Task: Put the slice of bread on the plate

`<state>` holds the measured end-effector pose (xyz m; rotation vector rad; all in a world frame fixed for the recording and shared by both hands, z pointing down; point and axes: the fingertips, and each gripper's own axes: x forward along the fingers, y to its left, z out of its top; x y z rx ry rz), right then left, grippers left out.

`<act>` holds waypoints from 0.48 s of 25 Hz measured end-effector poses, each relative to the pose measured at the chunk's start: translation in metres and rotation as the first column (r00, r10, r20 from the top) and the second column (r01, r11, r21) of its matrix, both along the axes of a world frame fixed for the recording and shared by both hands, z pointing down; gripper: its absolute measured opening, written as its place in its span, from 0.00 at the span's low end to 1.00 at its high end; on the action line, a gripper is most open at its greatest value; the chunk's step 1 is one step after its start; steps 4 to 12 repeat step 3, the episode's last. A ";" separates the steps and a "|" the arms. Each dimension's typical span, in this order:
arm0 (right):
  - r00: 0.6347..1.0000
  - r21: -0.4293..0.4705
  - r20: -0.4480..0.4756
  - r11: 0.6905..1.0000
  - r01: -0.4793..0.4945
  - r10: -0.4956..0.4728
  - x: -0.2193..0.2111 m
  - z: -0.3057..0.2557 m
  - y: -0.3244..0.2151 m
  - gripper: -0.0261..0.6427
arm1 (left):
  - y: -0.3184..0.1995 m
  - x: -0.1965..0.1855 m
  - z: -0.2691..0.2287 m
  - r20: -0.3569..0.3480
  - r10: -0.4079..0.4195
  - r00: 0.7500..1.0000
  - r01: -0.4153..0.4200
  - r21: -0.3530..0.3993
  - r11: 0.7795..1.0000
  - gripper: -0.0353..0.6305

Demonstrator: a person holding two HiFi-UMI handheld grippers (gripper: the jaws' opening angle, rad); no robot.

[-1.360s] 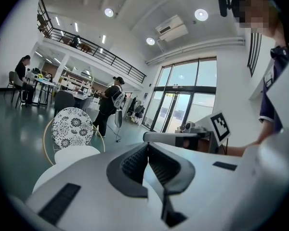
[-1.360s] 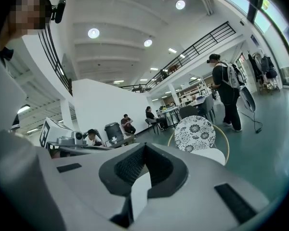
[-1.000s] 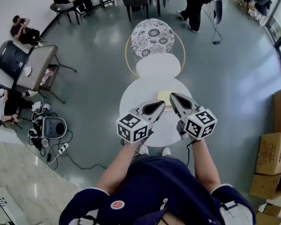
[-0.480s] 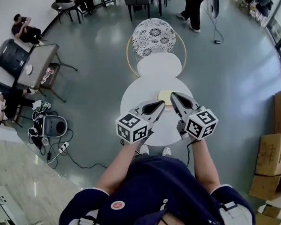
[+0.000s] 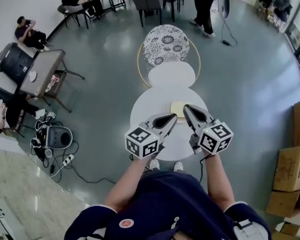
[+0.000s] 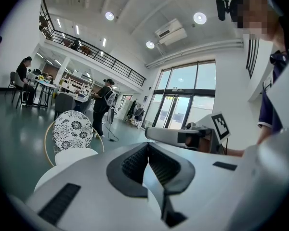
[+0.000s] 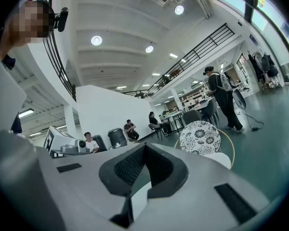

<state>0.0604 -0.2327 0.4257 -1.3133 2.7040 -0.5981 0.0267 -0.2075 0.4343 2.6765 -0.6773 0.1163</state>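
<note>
The slice of bread [image 5: 176,107] lies on the round white worktop [image 5: 144,108], just ahead of the right tongs [image 5: 188,107] and near the left tongs [image 5: 172,117]. Both tongs are pressed together with nothing between them. They hover over the worktop just as they did 1 second ago.

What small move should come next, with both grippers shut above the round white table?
Probably open the right gripper and dip toward the pale slice of bread: it lies on the round white table beside that gripper's shut tips, and both grippers are empty.
</note>
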 end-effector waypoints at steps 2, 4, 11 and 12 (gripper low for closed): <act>1.000 -0.001 0.002 1.000 0.001 -0.001 -0.001 0.001 0.001 0.05 | 0.001 -0.001 0.001 0.000 -0.002 1.000 0.002 -0.002 1.000 0.07; 1.000 0.000 0.003 1.000 0.002 -0.002 -0.001 0.001 0.001 0.05 | 0.001 -0.001 0.001 0.001 -0.003 1.000 0.003 -0.004 1.000 0.07; 1.000 0.000 0.003 1.000 0.002 -0.002 -0.001 0.001 0.001 0.05 | 0.001 -0.001 0.001 0.001 -0.003 1.000 0.003 -0.004 1.000 0.07; 1.000 0.000 0.003 1.000 0.002 -0.002 -0.001 0.001 0.001 0.05 | 0.001 -0.001 0.001 0.001 -0.003 1.000 0.003 -0.004 1.000 0.07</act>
